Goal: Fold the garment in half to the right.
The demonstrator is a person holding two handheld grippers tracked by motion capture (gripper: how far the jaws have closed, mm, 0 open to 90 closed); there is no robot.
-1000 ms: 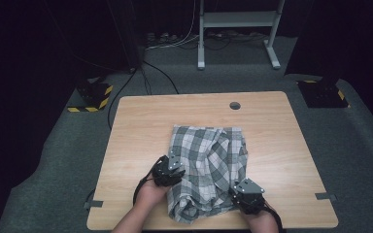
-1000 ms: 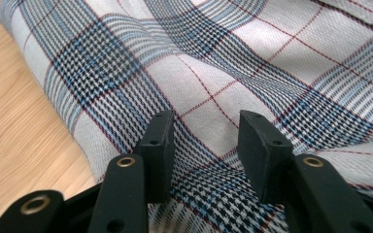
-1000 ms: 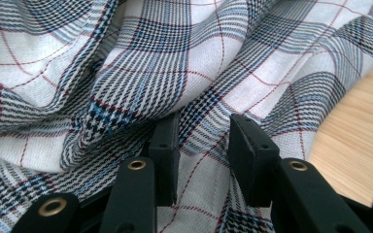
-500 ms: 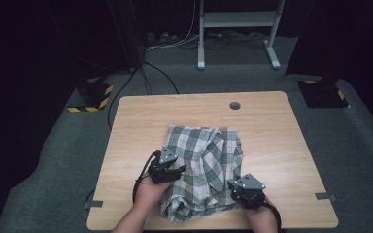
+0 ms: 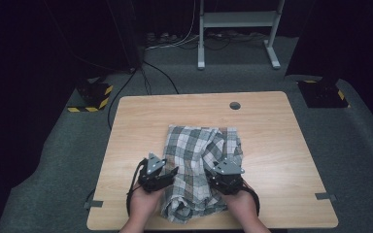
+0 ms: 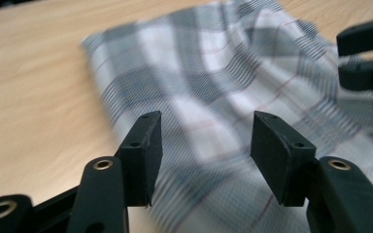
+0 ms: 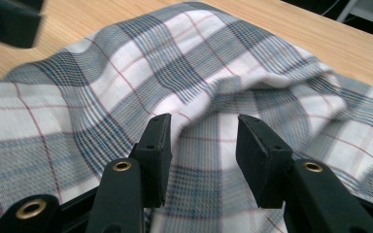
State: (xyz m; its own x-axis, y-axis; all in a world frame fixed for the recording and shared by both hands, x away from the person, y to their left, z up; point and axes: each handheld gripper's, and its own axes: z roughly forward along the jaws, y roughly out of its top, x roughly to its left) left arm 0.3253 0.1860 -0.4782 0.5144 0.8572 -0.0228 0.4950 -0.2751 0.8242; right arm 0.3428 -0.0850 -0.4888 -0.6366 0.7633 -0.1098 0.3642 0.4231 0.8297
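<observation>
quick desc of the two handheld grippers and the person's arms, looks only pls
Both are black two-jaw units. The left gripper and right gripper each carry a grey three-cornered plate on top and trail a black cable looping past the wrist. In the gripper views the jaws are flat, blocky black pads on arms with brass-coloured rivets or bushings. The left hand and right hand are ungloved; no sleeves visible on the forearms.

The high view looks forward and down from above the person's side, taking in the whole wooden table [image 5: 272, 145] and the dark floor beyond. Each gripper view rides low, close over the plaid cloth [image 5: 199, 160], looking along its own jaws. All three share the plaid cloth [image 6: 213, 97] [image 7: 199, 87] and surrounding tabletop.
</observation>
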